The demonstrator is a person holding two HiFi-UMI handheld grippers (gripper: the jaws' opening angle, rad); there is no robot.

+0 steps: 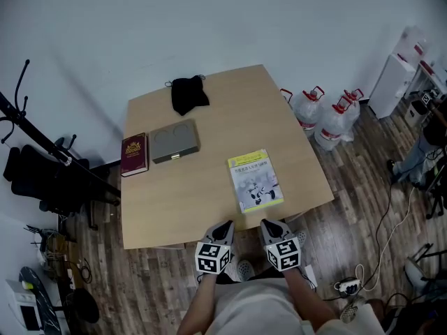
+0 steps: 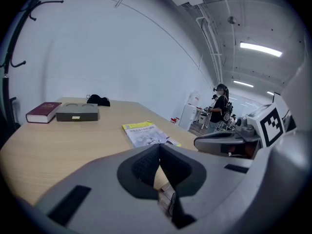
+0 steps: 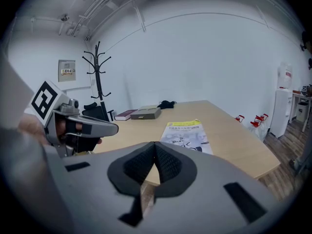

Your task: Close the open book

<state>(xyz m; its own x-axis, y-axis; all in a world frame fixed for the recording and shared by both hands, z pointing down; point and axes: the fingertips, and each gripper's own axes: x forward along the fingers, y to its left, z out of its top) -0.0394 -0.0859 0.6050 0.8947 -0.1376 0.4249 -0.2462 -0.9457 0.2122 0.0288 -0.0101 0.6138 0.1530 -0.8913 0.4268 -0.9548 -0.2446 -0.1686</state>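
Head view looks steeply down; both gripper views skim the table [image 1: 230, 110].

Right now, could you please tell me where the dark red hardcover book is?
In the head view, the dark red hardcover book lies near the left edge of the light wooden table, just left of the flat grey box.

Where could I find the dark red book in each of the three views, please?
Head view: dark red book at the table's left edge.
Left gripper view: far left, mid-height.
Right gripper view: left of centre, far across the table.
Shared landmark: the grey box right beside it.
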